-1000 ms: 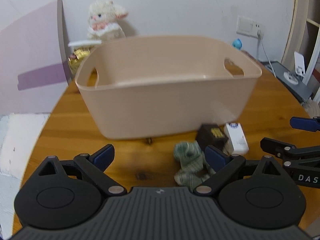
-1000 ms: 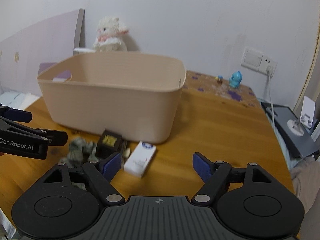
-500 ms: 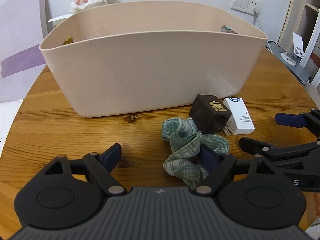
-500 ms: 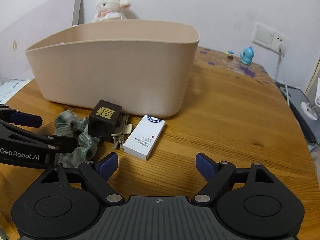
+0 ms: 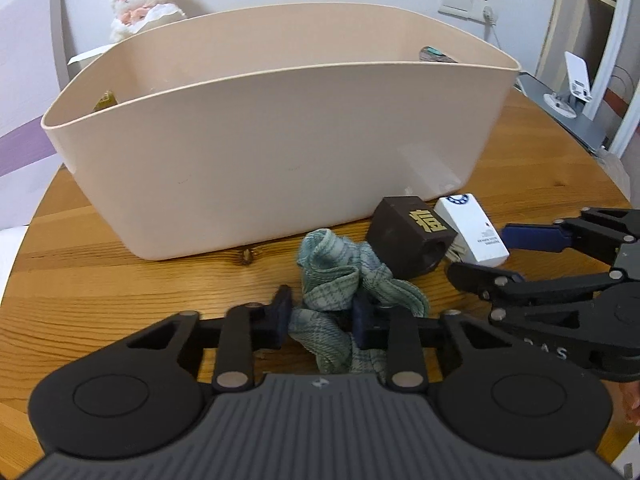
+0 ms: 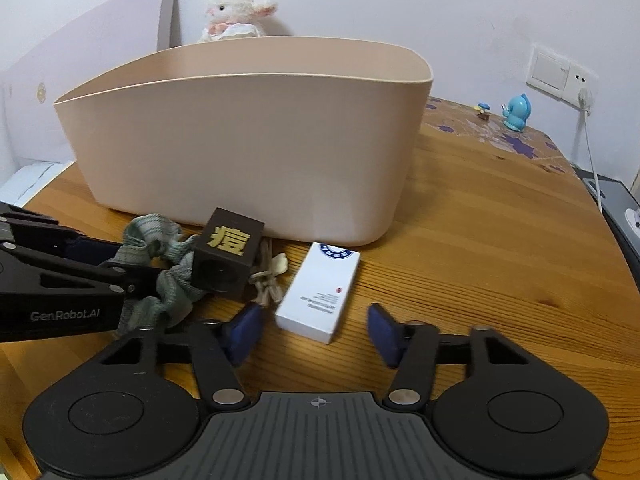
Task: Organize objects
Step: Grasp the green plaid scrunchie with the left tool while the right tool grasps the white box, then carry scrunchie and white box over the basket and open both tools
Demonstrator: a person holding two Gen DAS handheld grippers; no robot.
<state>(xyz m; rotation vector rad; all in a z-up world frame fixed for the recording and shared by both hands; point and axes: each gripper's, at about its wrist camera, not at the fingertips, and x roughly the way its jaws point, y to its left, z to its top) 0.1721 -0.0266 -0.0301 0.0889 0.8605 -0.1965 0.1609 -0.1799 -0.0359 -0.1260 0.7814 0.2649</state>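
On a round wooden table (image 6: 500, 216) by a white wall, the green cloth (image 5: 340, 292) lies crumpled in front of the beige bin (image 5: 280, 152), the left gripper (image 5: 320, 312) clamped on its folds. The right gripper (image 6: 312, 332), jaws apart, straddles the near end of the white box (image 6: 320, 292). The dark cube (image 6: 228, 260) lies between, touching the cloth. I judge all three not yet binned. Only the right view shows pale cords (image 6: 268, 280) beside the cube; only the left, something just inside the bin's rim
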